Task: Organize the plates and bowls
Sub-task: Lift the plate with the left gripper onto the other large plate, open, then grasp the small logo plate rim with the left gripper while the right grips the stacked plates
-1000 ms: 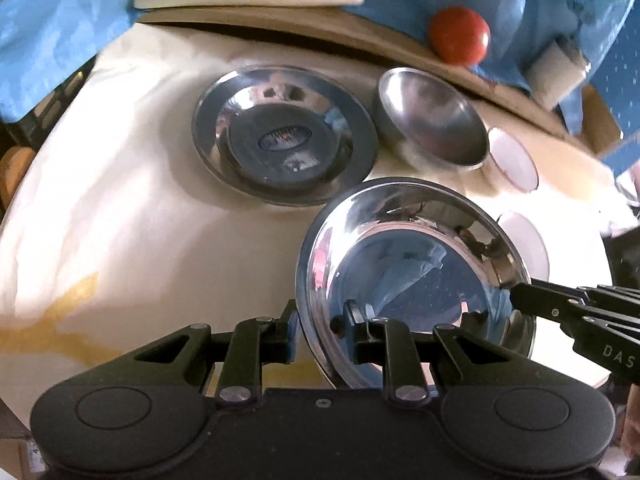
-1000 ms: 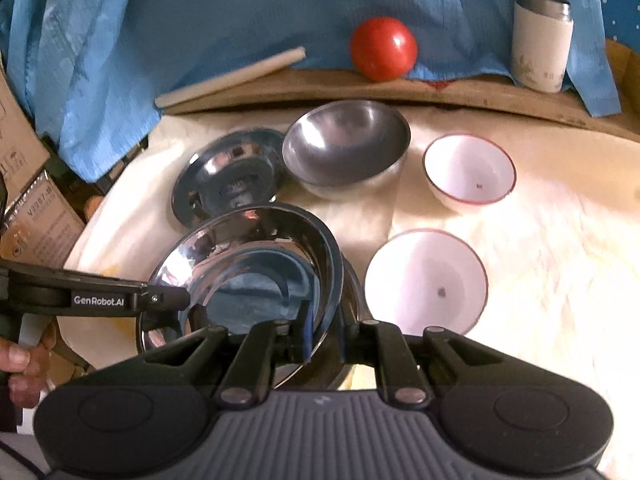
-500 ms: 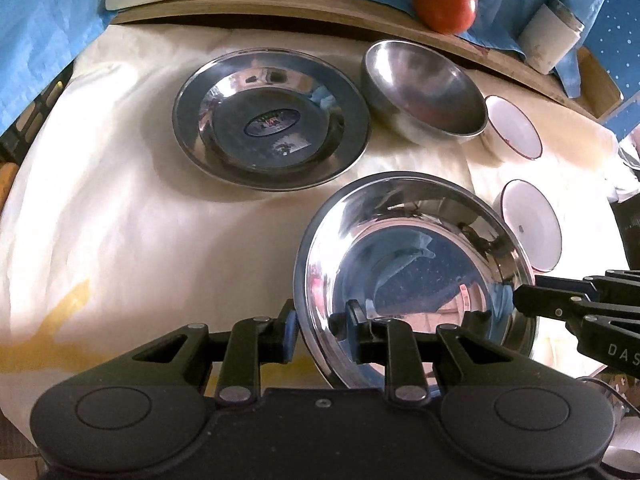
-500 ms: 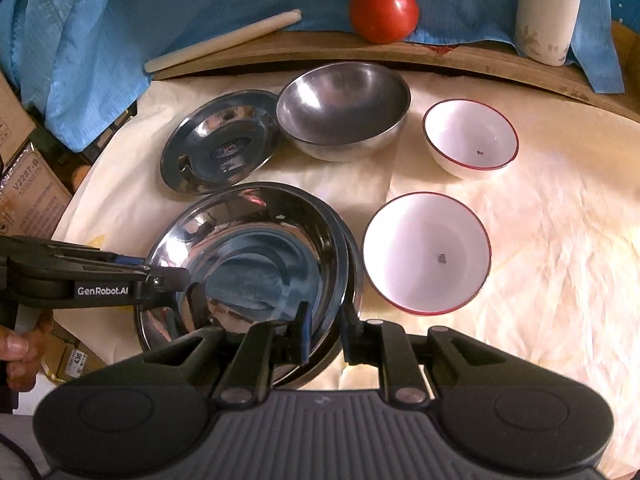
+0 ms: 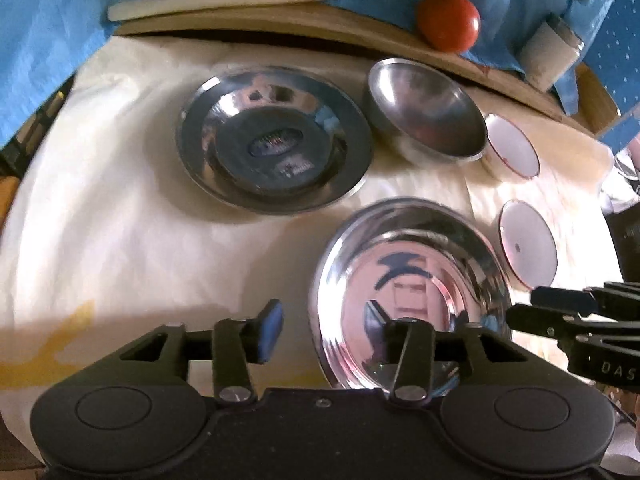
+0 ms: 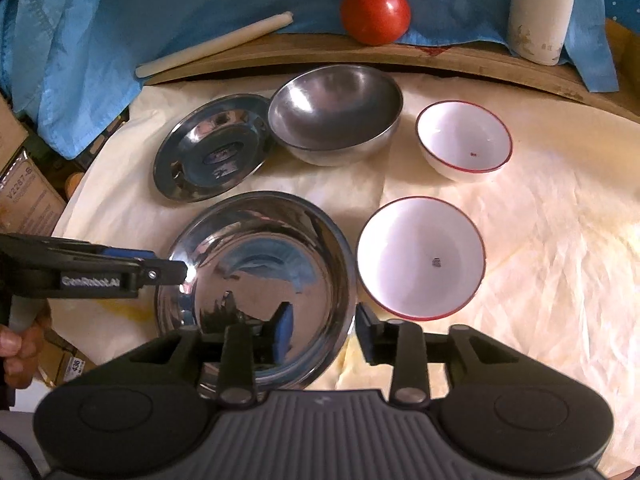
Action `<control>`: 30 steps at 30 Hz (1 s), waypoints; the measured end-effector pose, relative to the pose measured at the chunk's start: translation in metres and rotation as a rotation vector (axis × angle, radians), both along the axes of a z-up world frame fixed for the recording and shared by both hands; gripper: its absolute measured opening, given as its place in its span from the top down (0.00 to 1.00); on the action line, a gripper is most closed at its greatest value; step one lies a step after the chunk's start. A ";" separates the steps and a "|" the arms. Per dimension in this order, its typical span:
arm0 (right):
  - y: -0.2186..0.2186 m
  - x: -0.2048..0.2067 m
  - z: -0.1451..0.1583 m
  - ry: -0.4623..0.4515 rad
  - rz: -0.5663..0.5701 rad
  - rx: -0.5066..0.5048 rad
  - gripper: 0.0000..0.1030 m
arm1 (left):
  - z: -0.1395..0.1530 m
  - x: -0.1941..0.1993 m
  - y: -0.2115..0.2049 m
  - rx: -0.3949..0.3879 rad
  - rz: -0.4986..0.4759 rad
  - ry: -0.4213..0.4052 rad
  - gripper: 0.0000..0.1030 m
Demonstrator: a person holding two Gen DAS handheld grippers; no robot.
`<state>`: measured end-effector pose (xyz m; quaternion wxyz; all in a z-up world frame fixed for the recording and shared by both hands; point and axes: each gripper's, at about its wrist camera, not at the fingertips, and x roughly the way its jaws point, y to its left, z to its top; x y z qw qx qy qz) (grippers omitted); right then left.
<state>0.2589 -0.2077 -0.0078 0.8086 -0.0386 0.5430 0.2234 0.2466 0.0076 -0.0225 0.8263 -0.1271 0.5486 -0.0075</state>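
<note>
A shiny steel plate (image 6: pixel 256 264) lies flat on the cream cloth; a second rim seems to show under its near edge. My right gripper (image 6: pixel 324 332) straddles its near right rim, jaws opening, pads off the metal. My left gripper (image 5: pixel 332 332) straddles the opposite rim of the same plate (image 5: pixel 408 280), jaws also opening and not pressing. Each gripper shows in the other's view: left gripper (image 6: pixel 176 272), right gripper (image 5: pixel 520 308). Behind lie a labelled steel plate (image 6: pixel 212 152), a steel bowl (image 6: pixel 336 112) and two red-rimmed white bowls (image 6: pixel 464 140) (image 6: pixel 420 256).
At the back, a wooden board (image 6: pixel 440 56) carries a red ball-like fruit (image 6: pixel 376 12), a white tumbler (image 6: pixel 540 16) and a pale stick (image 6: pixel 216 44) against blue cloth. Cardboard boxes (image 6: pixel 28 200) stand off the left edge. A hand (image 6: pixel 16 344) holds the left gripper.
Both grippers have opened and let go of the steel plate's rim. The plate, tilted and held before, now lies flat.
</note>
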 end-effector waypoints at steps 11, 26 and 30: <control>0.005 0.010 0.020 -0.091 0.003 0.119 0.05 | 0.013 0.012 0.055 0.059 0.215 -0.056 0.02; 0.041 0.049 0.013 -0.070 -0.006 0.275 0.00 | 0.008 0.055 0.104 0.059 0.282 -0.076 0.01; 0.055 0.060 0.002 -0.035 -0.029 0.282 0.00 | 0.001 0.065 0.108 0.055 0.273 -0.070 0.01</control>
